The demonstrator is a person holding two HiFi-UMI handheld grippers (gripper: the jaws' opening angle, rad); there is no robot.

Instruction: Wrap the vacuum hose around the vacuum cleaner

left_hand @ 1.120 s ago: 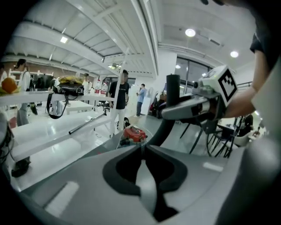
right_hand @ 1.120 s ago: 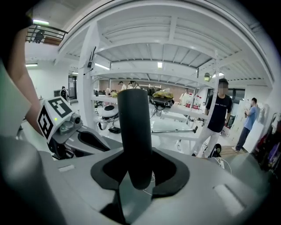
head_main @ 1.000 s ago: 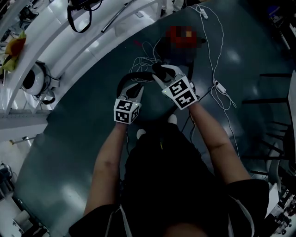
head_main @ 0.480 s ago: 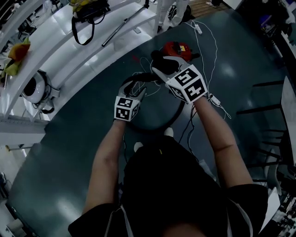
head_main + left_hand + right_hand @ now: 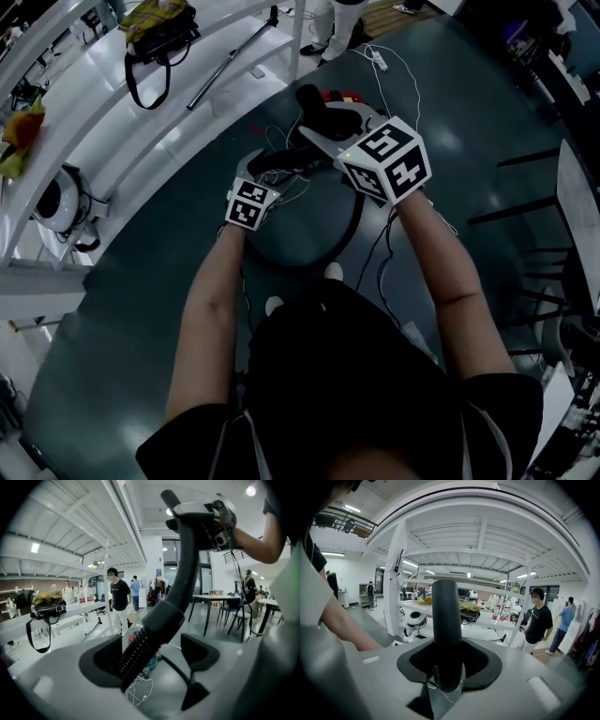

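Right gripper is up high, far side of the floor, and its jaws are clamped on the hose. In the right gripper view the smooth black end of the hose stands upright, pinched tight in the right gripper.

Now the left gripper, just left of it and a touch nearer: its jaws have just been opening and stand well apart. In the left gripper view the ribbed stretch of hose runs up between the pads of the left gripper, lying by the left pad, clear of the right one. No squeeze there.

From both grippers the hose drops and sweeps a wide black loop over the dark floor, just ahead of the person's feet.

The vacuum? Only a sliver of red shows on the far side, tucked behind the right gripper.

White cables trail across the floor at far right.
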